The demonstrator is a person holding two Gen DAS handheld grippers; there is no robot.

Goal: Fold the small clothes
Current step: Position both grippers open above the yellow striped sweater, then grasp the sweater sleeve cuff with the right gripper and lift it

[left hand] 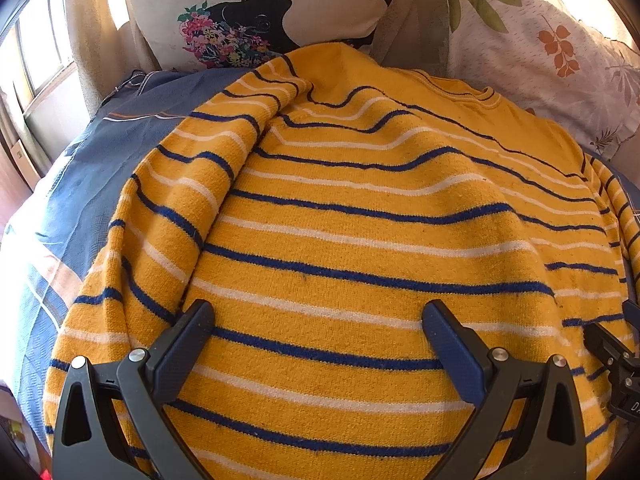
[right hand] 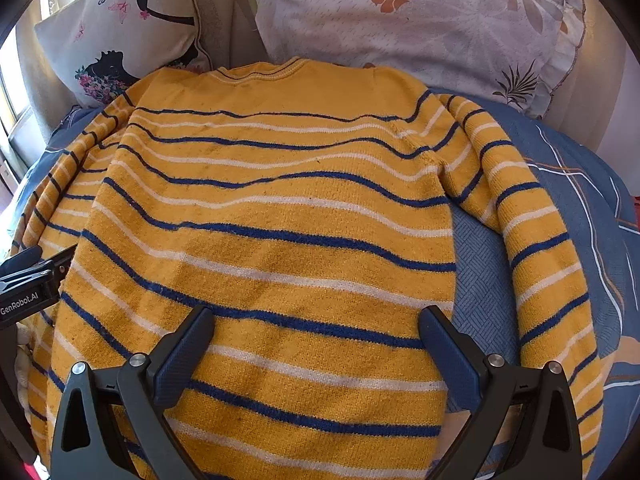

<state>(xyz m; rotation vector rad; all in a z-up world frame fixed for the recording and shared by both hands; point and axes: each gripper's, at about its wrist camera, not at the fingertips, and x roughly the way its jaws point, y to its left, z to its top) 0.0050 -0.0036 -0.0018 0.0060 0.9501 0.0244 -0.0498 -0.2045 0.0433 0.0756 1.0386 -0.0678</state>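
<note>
With both my left gripper point(left hand: 318, 320) and right gripper point(right hand: 316, 326) spread wide above the striped sweater point(right hand: 260, 240) lying flat on the bedspread point(right hand: 580, 184) (collar toward the pillows), I'd pinch each sleeve near its cuff.

Blue bedsheet point(right hand: 472, 248), two printed pillows point(left hand: 256, 12) point(right hand: 432, 20), window point(left hand: 36, 48).

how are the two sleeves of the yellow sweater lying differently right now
The left sleeve lies hard against the sweater's body, partly overlapping its edge in a raised fold. The right sleeve curves out and away, leaving a strip of blue bedcover showing between it and the body. The left one looks bunched; the right one lies flat. Both share the yellow knit with navy and white stripes, and neither is folded across the body yet.
</note>
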